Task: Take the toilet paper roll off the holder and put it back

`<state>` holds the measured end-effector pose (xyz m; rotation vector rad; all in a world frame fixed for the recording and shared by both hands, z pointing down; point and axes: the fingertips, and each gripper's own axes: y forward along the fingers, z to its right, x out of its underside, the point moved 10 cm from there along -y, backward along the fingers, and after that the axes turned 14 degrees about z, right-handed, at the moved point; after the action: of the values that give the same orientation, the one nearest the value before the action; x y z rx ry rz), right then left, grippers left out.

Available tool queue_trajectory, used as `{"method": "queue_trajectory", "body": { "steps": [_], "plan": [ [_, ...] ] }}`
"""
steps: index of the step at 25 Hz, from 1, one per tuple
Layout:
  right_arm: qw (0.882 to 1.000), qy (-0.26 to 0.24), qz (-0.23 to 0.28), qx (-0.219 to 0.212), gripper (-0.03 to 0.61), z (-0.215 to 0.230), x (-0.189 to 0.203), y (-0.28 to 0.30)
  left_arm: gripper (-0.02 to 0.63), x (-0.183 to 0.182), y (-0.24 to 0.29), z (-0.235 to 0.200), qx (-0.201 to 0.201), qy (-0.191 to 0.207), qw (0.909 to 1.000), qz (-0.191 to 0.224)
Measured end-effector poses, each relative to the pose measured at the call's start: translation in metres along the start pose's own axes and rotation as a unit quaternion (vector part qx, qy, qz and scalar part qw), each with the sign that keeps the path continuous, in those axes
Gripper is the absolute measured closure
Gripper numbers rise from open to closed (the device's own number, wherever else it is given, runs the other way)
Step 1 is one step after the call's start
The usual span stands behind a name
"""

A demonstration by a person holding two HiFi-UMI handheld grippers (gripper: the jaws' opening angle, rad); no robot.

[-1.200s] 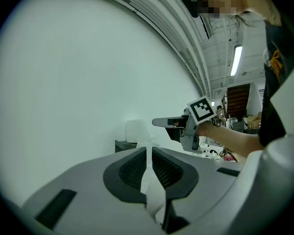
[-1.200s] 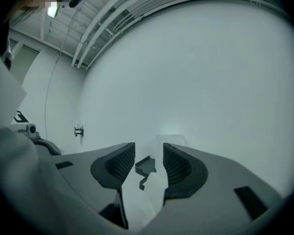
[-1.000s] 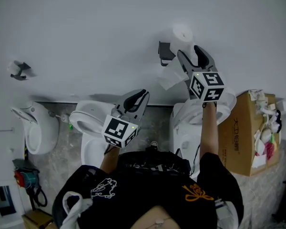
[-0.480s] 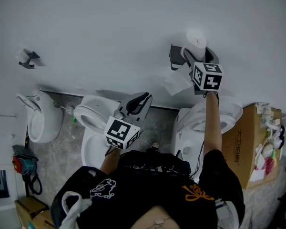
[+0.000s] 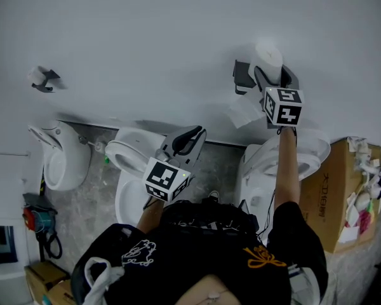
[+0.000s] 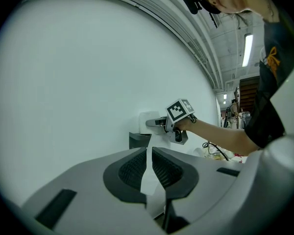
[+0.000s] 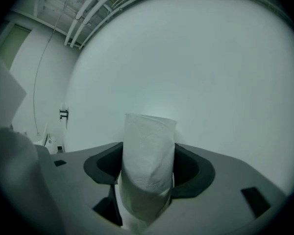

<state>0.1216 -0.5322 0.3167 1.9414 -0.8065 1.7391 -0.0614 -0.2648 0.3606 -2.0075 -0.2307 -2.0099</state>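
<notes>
The white toilet paper roll [image 5: 267,54] sits at the dark wall holder [image 5: 243,75], with a loose sheet [image 5: 244,112] hanging below. My right gripper [image 5: 271,75] reaches up to it. In the right gripper view the roll [image 7: 149,155] stands upright and fills the gap of the right gripper [image 7: 148,170]; the jaws are closing and both pads touch its sides. My left gripper [image 5: 193,133] is held low at the left, away from the wall. Its jaws are close together with nothing between them. The left gripper view shows the roll [image 6: 148,120] and right gripper [image 6: 154,124] at the wall.
Two white toilets [image 5: 130,164] [image 5: 305,157] stand against the wall below the grippers. A urinal [image 5: 60,157] is at the left, and another small wall bracket [image 5: 43,79] above it. A cardboard box [image 5: 330,196] full of items stands at the right.
My right gripper has moved up from just below the roll, so its jaws now stand around it. The left gripper has barely moved.
</notes>
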Motion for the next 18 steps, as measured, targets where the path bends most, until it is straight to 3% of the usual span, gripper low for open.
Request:
{"method": "queue_trajectory", "body": {
  "steps": [8, 18],
  "plan": [
    [0.998, -0.045, 0.041, -0.023, 0.281, -0.02, -0.034, -0.035, 0.566, -0.001, -0.002, 0.0, 0.04, -0.004, 0.9992, 0.002],
    [0.996, -0.043, 0.076, -0.005, 0.281, -0.064, -0.06, -0.114, 0.566, -0.002, -0.014, 0.001, 0.087, -0.018, 0.9959, 0.015]
  ]
}}
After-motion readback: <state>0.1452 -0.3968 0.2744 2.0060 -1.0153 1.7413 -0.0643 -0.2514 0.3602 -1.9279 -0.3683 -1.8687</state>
